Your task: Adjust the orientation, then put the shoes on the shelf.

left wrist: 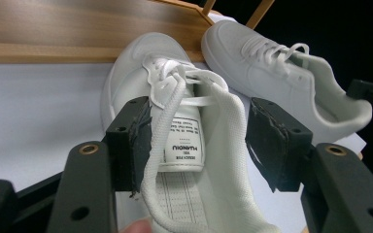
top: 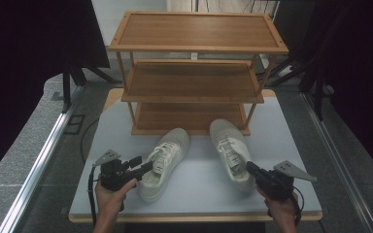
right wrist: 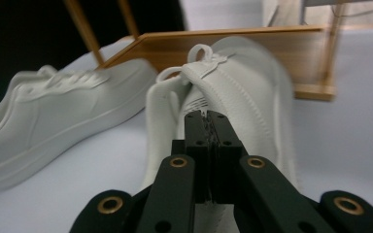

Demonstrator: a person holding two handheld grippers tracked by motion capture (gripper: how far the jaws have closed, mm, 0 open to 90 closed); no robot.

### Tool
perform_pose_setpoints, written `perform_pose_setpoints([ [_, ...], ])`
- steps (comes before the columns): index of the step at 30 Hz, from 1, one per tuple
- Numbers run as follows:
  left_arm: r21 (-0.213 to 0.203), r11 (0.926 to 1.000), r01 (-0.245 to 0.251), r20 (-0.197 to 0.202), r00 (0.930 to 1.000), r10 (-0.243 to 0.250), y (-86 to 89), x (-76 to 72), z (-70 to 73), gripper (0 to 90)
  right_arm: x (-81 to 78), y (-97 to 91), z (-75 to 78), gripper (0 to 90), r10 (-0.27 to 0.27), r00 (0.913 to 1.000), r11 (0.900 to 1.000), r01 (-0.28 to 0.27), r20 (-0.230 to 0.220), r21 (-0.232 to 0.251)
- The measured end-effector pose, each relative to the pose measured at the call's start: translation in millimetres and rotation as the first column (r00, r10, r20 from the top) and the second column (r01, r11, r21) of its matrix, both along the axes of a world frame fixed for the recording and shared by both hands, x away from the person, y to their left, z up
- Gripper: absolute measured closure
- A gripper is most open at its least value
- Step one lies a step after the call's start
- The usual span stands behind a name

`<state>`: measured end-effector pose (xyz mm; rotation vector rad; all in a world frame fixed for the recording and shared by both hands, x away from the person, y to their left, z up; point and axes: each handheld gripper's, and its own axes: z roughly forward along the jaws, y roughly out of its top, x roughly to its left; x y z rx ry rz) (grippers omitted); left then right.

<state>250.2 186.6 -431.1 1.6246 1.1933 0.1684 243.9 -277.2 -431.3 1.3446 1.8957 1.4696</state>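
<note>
Two white sneakers lie on the pale blue table [top: 126, 121] in front of a three-tier wooden shoe rack [top: 194, 73], which stands at twelve o'clock from the person's seat. The left sneaker [top: 162, 162] lies with its toe toward one o'clock and its heel toward seven o'clock, its toe just short of the rack's lowest shelf. The left gripper [top: 143, 168] reaches in from the eight o'clock side, its jaws set wide on either side of the shoe's opening; in the left gripper view [left wrist: 199, 145] one pad stands outside the near collar wall and the other beyond the far wall, with the tongue and its printed label between them, and whether the pads press on the walls I cannot tell. The right sneaker [top: 230, 153] lies well apart from its mate, toe toward eleven o'clock and heel toward five o'clock. The right gripper [top: 251, 169] comes in from the four o'clock side and meets the shoe at its heel. In the right gripper view [right wrist: 208, 124] the two black jaws stand almost together, pinching the thin rim of the heel collar between their pads, while the other sneaker lies at nine o'clock.
</note>
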Motion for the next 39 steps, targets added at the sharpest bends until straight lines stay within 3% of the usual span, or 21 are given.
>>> perform_pose_setpoints([
  [1,0.003,1.0,0.003,-0.002,1.0,-0.003,-0.4,0.4,-0.4,42.5,1.8,-6.5,-1.9,88.1,-0.022,0.9997,0.9997,0.022,0.002,0.008],
  [2,0.003,1.0,0.005,-0.004,1.0,-0.005,-1.3,1.0,-1.5,42.4,4.9,-20.2,-6.5,88.3,-0.084,0.9964,0.9964,0.084,-0.007,0.008],
  [3,0.003,1.0,0.005,-0.004,1.0,-0.005,-1.3,1.0,-1.5,42.4,4.9,-20.2,-6.5,88.3,-0.084,0.9964,0.9964,0.084,-0.007,0.008],
  [4,0.008,1.0,0.006,-0.009,0.9999,-0.006,-1.8,1.5,-2.3,42.4,6.9,-33.6,-12.1,86.0,-0.13,0.9911,0.9915,0.13,-0.028,0.003],
  [5,0.008,1.0,0.006,-0.009,0.9999,-0.006,-1.8,1.5,-2.3,42.4,6.9,-33.6,-12.1,86.0,-0.13,0.9911,0.9915,0.13,-0.028,0.003],
  [6,0.004,1.0,0.007,-0.011,0.9999,-0.007,-2.4,2.0,-3.0,42.4,8.6,-46.0,-17.6,83.0,-0.109,0.9919,0.9908,0.114,-0.065,0.073],
  [8,0.005,0.9999,0.009,-0.011,0.9999,-0.009,-2.8,2.1,-3.2,42.4,8.1,-48.8,-19.6,82.1,-0.112,0.9919,0.9891,0.117,-0.06,0.089],
  [10,0.006,0.9999,0.009,-0.011,0.9999,-0.009,-2.8,2.1,-3.0,42.3,7.9,-48.1,-18.9,81.8,-0.109,0.9924,0.9899,0.113,-0.058,0.085],
  [12,0.007,0.9999,0.007,-0.009,0.9999,-0.007,-2.1,2.0,-2.4,42.3,6.8,-44.3,-15.8,79.6,-0.111,0.993,0.9927,0.113,-0.041,0.044],
  [17,0.004,1.0,0.002,-0.004,1.0,-0.002,0.2,1.4,-1.0,42.3,5.4,-43.9,-13.8,75.1,-0.112,0.9932,0.9933,0.113,-0.031,0.022],
  [23,0.019,0.9998,0.0,0.011,0.9999,0.0,1.5,3.1,2.7,42.0,1.6,-45.5,-10.1,61.9,-0.13,0.9915,0.9915,0.13,-0.005,0.011],
  [27,0.053,0.9986,0.003,0.022,0.9997,-0.004,-0.5,4.5,5.4,41.0,0.0,-44.4,-3.0,56.6,-0.105,0.9944,0.9945,0.105,0.014,0.007],
  [29,0.094,0.9956,0.001,0.037,0.9993,-0.005,-1.0,7.1,9.2,40.7,2.2,-39.6,3.1,52.8,-0.077,0.9965,0.9967,0.078,0.031,-0.024],
  [31,0.099,0.9951,0.0,0.038,0.9993,-0.004,-0.7,7.8,9.6,40.6,4.8,-37.7,5.6,52.0,-0.063,0.9975,0.997,0.064,0.031,-0.043],
  [39,0.156,0.9877,0.003,0.034,0.9994,-0.009,-2.2,15.5,9.3,40.4,27.7,-37.9,19.9,43.1,0.002,0.9999,0.9958,-0.003,-0.012,-0.092],
])
